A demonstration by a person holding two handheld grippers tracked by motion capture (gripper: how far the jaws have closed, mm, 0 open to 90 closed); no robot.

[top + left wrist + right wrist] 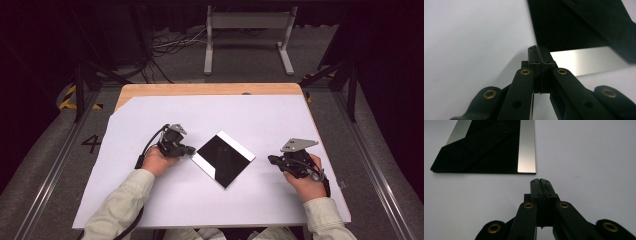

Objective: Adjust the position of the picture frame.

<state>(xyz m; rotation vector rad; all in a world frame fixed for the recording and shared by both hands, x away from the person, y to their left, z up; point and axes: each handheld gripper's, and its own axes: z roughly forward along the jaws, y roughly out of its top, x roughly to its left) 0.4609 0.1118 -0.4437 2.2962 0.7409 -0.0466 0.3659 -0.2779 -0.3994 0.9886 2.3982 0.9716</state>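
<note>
Floor marking (91,143) reads "4", probably; black plate (223,158) unlabelled

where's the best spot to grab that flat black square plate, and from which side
Probably a corner or edge, coming in low and level. The black plate lies flat on the white sheet, turned like a diamond, so nothing stands up to pinch. Its left corner points at the left gripper, whose jaws are shut and must open first.

Only the flat black plate (223,158) lies on the white sheet (260,115), turned cornerwise between both hands. Bare sheet lies open on every side of it, widest toward the far table edge (210,89).
</note>
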